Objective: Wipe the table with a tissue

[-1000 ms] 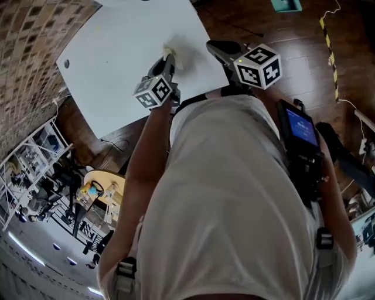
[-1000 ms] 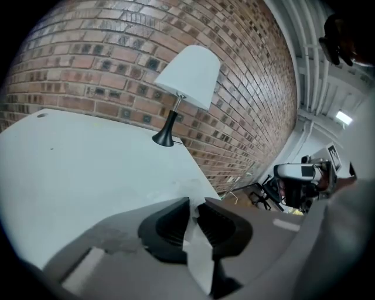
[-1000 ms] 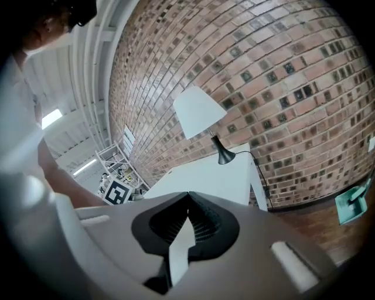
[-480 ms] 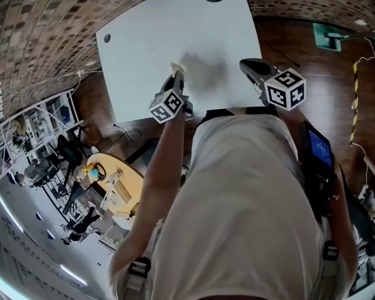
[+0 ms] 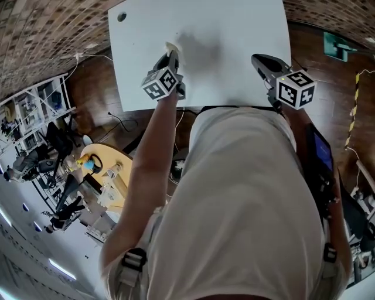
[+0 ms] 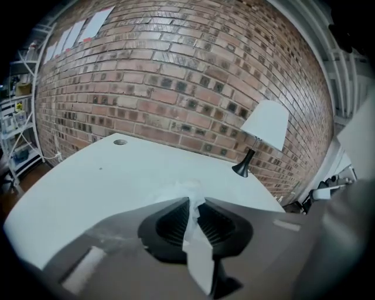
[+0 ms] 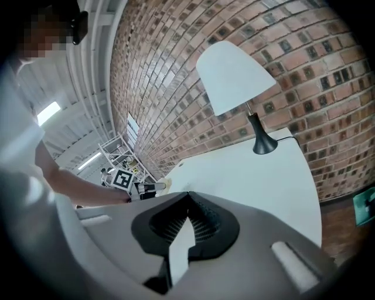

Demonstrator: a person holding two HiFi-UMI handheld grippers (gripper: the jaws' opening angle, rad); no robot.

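Note:
The white table (image 5: pixel 234 29) fills the top of the head view. My left gripper (image 5: pixel 170 57) is over its near left part, shut on a crumpled white tissue (image 5: pixel 171 47) that rests on the top. In the left gripper view the tissue (image 6: pixel 179 190) bulges out past the closed jaws of the left gripper (image 6: pixel 192 200). My right gripper (image 5: pixel 258 58) hovers over the table's near right part, shut with nothing in it. The right gripper view shows the right gripper (image 7: pixel 188 194) with its jaws together and the left gripper (image 7: pixel 146 188) far off.
A white-shaded lamp (image 6: pixel 265 120) on a black stem stands at the table's far corner by the brick wall (image 6: pixel 176 70). A round cable hole (image 5: pixel 121 17) is near the far left corner. Shelving and a round wooden stand (image 5: pixel 102 170) stand on the floor at left.
The head view has swung, so the table now lies square across the top. The left gripper has slid leftward along the table with the tissue. The right gripper keeps its place near the right edge.

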